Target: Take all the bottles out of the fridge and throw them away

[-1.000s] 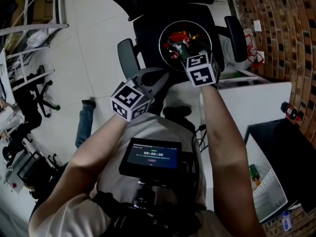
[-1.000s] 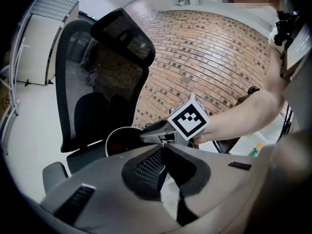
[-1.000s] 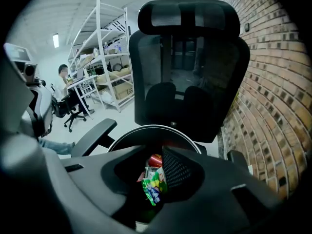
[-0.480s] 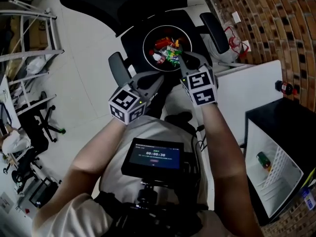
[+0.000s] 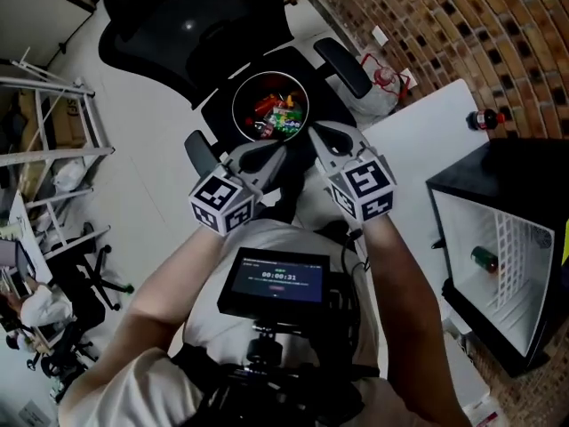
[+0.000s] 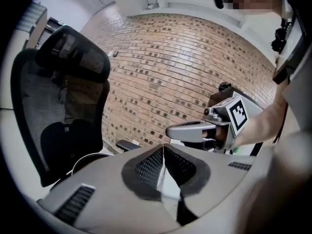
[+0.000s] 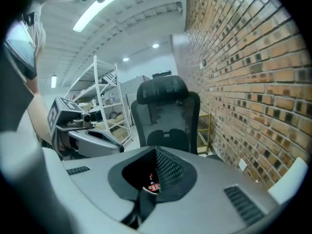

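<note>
**Going back to the fridge for the green bottle**

You are holding both grippers in front of your chest, on your side of the bin (image 5: 238,105), which is standing on the seat of the office chair (image 5: 178,25) and holding several thrown bottles (image 5: 271,112). The fingers of the left gripper (image 5: 280,152) are pressing together with nothing in them. The fingers of the right gripper (image 5: 316,134) have just been closing and are pressing together too, with nothing between them.

So I judge that you are starting the next fetch. A green bottle (image 5: 484,259) is lying inside the open fridge (image 5: 524,176) at your right, beside the wire rack (image 5: 516,247). Spread the right fingers before you are reaching in. Come across the body of the bottle, not the cap. It is lying on its side and will probably roll if you are pushing it.

The white bench (image 5: 418,140) is standing between the chair and the fridge, so be swinging your arm around its near edge. A cola bottle (image 5: 481,118) is standing at the far corner of the bench, near the brick wall (image 5: 462,34); it is not in the fridge. The armrest (image 5: 342,65) is sitting just beside the bin. A metal rack (image 5: 53,149) is standing well apart at your left.
</note>
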The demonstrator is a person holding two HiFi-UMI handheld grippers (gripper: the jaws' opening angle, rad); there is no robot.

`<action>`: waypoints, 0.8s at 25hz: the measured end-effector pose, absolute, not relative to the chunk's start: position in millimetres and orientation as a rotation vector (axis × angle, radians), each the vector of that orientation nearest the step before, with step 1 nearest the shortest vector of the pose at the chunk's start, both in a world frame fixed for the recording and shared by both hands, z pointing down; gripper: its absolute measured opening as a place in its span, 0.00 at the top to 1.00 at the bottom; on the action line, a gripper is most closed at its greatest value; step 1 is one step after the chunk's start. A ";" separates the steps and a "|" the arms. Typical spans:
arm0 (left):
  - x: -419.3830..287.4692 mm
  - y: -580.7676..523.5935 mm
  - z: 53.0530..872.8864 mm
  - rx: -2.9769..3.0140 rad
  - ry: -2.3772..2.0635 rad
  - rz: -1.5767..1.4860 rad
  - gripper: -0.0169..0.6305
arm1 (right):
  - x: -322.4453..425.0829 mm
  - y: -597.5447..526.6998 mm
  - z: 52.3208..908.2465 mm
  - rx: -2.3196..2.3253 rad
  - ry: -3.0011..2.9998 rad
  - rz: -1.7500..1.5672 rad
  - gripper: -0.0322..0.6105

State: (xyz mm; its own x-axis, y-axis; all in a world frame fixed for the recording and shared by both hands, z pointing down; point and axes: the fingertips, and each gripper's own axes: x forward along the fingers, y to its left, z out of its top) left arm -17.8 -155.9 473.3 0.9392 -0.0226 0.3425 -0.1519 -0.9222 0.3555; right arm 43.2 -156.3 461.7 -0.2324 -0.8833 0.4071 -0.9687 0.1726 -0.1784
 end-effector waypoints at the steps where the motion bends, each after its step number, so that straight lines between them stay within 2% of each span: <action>1: -12.5 -149.4 468.6 2.725 -0.095 0.472 0.95 | 48.3 -146.0 455.0 1.836 -2.231 0.600 0.95; 20: 105.9 43.2 422.5 2.804 0.747 0.509 0.95 | 139.6 77.8 391.4 2.463 -1.832 0.514 0.95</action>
State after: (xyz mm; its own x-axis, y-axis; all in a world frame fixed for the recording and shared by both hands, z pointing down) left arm 105.9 43.2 422.5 0.8136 0.5116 0.2762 0.4445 -0.8536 0.2716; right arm 139.6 77.8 391.4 0.2528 -0.9266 0.2783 -0.9362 -0.3069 -0.1713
